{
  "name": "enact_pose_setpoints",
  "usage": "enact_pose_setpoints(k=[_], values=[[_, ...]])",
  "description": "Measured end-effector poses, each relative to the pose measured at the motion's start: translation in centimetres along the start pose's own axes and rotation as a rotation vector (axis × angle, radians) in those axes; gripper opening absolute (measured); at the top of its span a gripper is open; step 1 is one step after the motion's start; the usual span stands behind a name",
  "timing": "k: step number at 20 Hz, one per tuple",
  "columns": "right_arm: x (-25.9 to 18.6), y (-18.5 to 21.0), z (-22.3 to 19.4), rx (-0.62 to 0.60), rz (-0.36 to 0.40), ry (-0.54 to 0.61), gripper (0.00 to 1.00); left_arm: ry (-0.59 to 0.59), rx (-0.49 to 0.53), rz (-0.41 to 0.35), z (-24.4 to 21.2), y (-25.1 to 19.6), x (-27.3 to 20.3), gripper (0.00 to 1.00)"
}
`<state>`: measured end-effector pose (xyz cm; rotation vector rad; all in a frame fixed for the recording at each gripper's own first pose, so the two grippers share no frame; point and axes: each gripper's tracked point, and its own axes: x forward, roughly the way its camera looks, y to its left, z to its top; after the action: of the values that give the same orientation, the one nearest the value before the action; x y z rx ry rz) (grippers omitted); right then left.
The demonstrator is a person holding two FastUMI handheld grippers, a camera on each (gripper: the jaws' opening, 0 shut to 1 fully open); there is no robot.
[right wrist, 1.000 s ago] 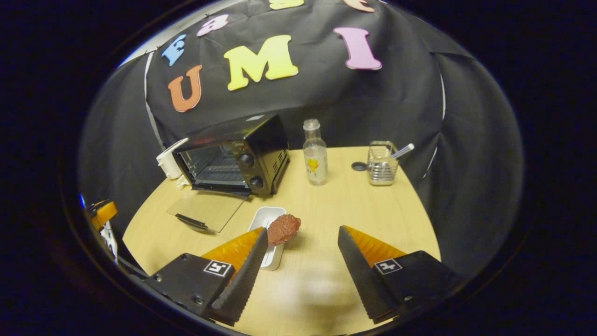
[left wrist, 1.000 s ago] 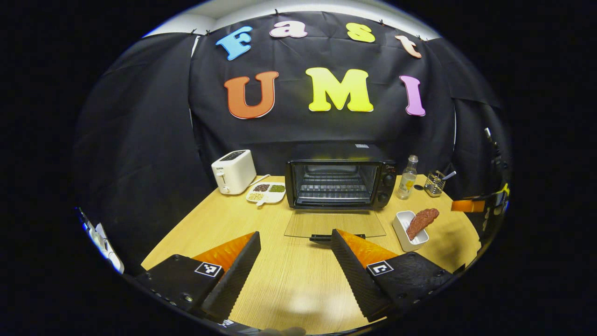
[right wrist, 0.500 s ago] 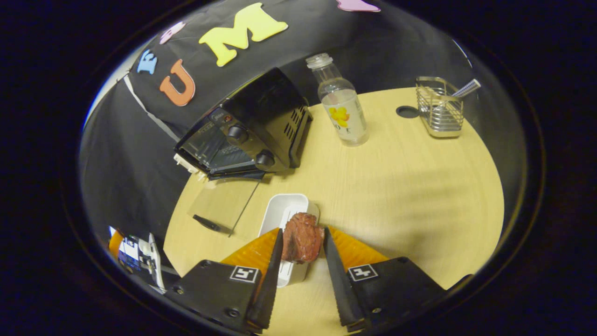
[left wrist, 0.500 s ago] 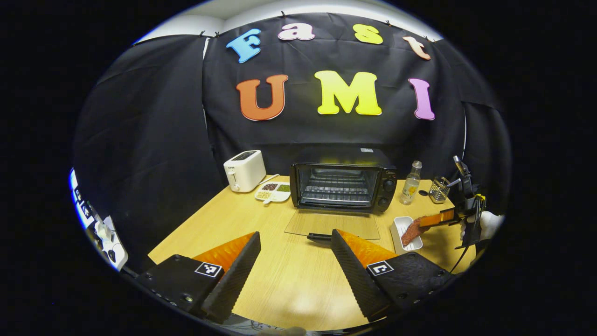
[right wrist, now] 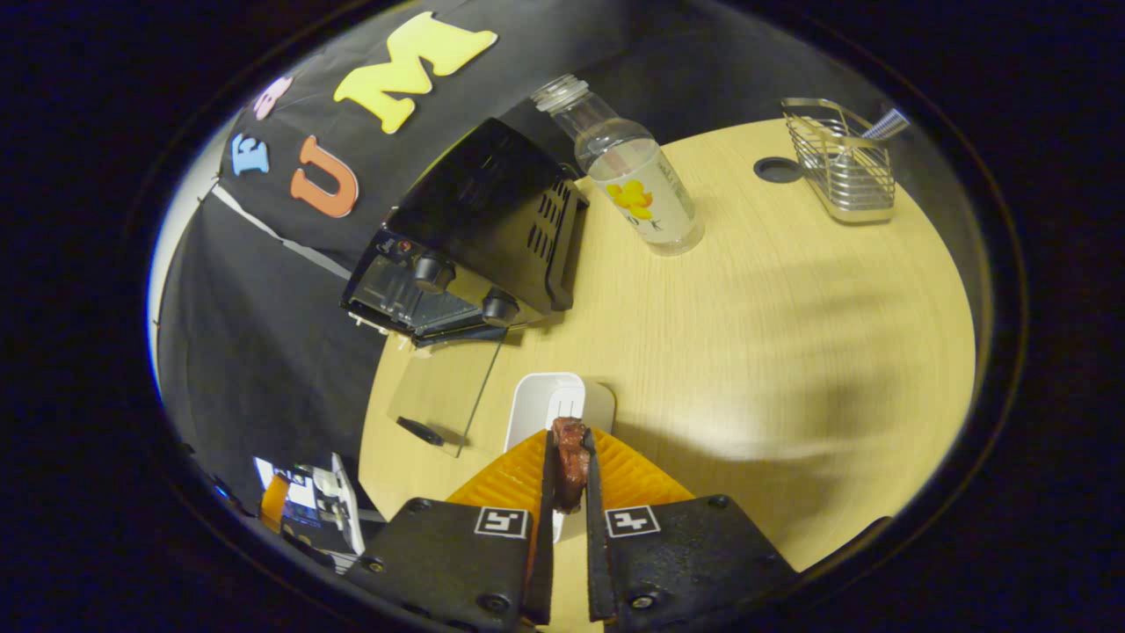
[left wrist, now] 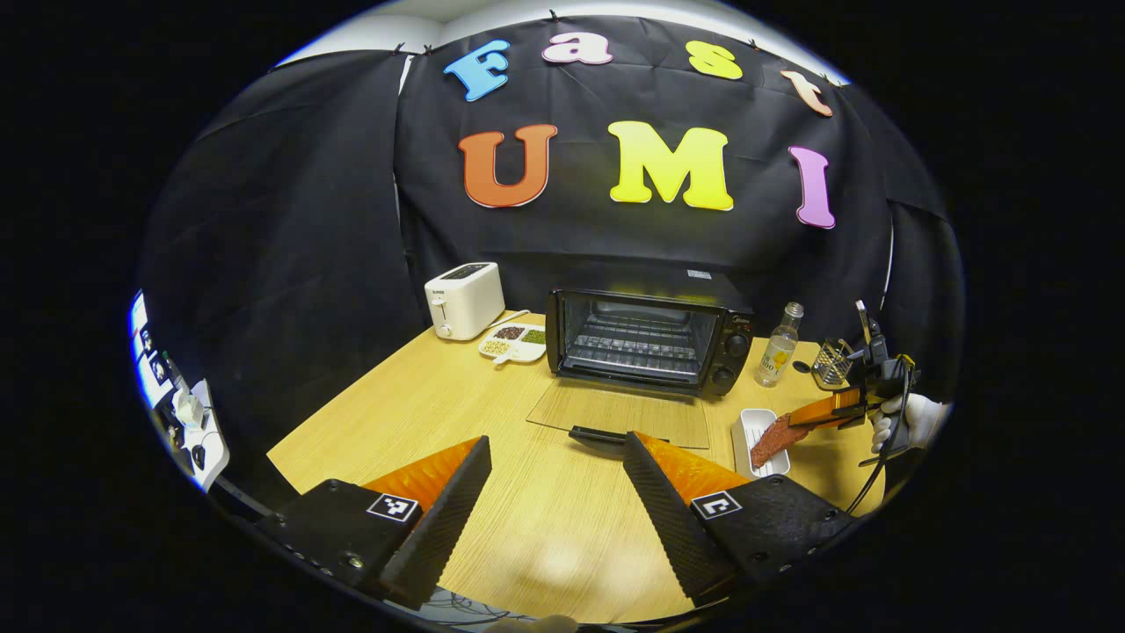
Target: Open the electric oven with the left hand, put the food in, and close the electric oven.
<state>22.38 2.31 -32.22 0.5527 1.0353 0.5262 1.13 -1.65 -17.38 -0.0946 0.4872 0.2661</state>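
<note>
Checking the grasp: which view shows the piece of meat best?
The right gripper view: the meat sits close up, pinched in the right gripper above the white tray. The left gripper view shows it small and far off.

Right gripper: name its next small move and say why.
Probably lift the meat clear of the white dish and carry it toward the oven. The right gripper has both fingers pressed on the meat, over the dish, and the oven door already lies open flat on the table, while the left gripper hangs open, away from the oven.
</note>
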Motion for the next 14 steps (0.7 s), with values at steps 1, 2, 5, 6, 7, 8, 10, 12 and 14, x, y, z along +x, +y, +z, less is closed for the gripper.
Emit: enact_pose_setpoints(k=[1, 2, 5, 6, 7, 8, 10, 12, 14], values=[[-0.3, 0.3, -0.3, -0.002, 0.004, 0.001, 0.12, -0.001, 0.003, -0.002, 0.1, -0.1, 0.0, 0.97], [-0.6, 0.5, -0.3, -0.005, 0.005, 0.001, 0.15, -0.004, 0.005, -0.006, 0.2, 0.1, 0.0, 0.97], [-2.0, 1.7, -0.2, -0.023, 0.006, -0.042, 0.13, -0.013, 0.013, -0.026, 0.3, 0.2, 0.0, 0.97], [-2.5, 2.4, 0.0, -0.033, 0.003, -0.062, 0.13, -0.015, 0.015, -0.034, 0.3, 0.3, 0.0, 0.97], [-3.1, 3.0, 0.2, -0.037, 0.003, -0.082, 0.13, -0.016, 0.016, -0.042, 0.3, 0.4, 0.1, 0.97], [-3.6, 3.9, 0.2, -0.036, 0.005, -0.102, 0.13, -0.018, 0.017, -0.051, 0.2, 0.7, 0.1, 0.97], [-4.3, 5.9, 0.1, -0.031, 0.010, -0.147, 0.13, -0.032, 0.023, -0.071, 0.2, 1.4, -0.5, 0.97], [-4.6, 8.1, -0.3, -0.062, -0.007, -0.195, 0.13, -0.040, 0.024, -0.100, 0.1, 2.5, -1.1, 0.97], [-5.0, 10.9, -0.9, -0.052, -0.002, -0.247, 0.13, -0.052, 0.039, -0.119, 0.2, 4.2, -1.9, 0.97]])
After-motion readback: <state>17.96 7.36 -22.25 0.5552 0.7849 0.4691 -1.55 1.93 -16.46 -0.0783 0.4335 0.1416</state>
